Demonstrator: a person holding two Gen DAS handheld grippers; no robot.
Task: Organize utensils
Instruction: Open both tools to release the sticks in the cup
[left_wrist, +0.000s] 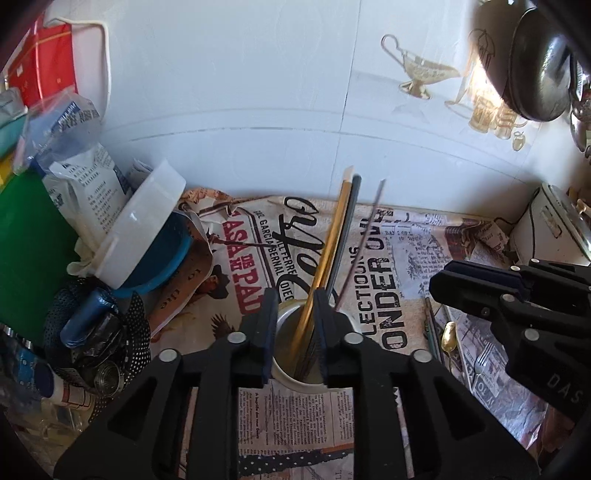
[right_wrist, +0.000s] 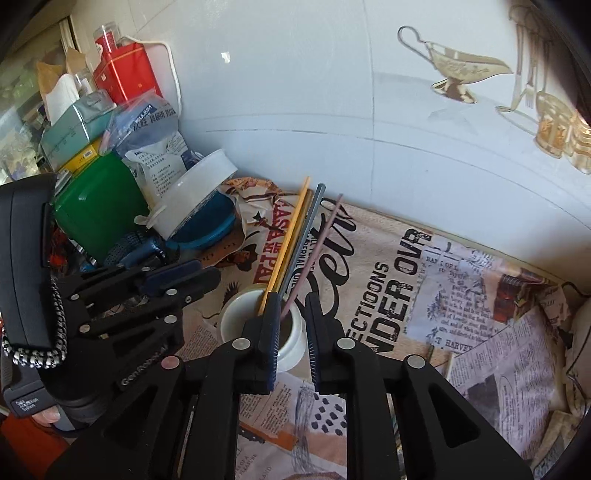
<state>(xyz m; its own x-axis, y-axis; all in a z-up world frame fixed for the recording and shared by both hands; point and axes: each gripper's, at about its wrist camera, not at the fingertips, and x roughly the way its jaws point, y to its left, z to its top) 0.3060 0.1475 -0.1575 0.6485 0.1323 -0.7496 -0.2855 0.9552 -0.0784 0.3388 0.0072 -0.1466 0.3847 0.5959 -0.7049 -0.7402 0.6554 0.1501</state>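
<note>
A white cup (left_wrist: 285, 312) stands on the newspaper-print cloth, right in front of my left gripper (left_wrist: 294, 338). A yellow chopstick (left_wrist: 332, 236), a dark grey one (left_wrist: 346, 236) and a thin pink one (left_wrist: 365, 240) lean in it. The left jaws stand open around the cup's mouth; the yellow stick passes between them untouched. In the right wrist view my right gripper (right_wrist: 293, 339) is open just before the same cup (right_wrist: 236, 314), with nothing between its pads. A gold spoon (left_wrist: 448, 338) and a fork (left_wrist: 482, 358) lie on the cloth under the right gripper (left_wrist: 443, 284).
Clutter crowds the left: a green box (right_wrist: 96, 214), a white tub on a blue lid (right_wrist: 192, 199), bags and a red tin (right_wrist: 125, 70). The tiled wall is close behind. Dark pans (left_wrist: 532, 62) hang top right; a white appliance (left_wrist: 546, 229) sits at the right.
</note>
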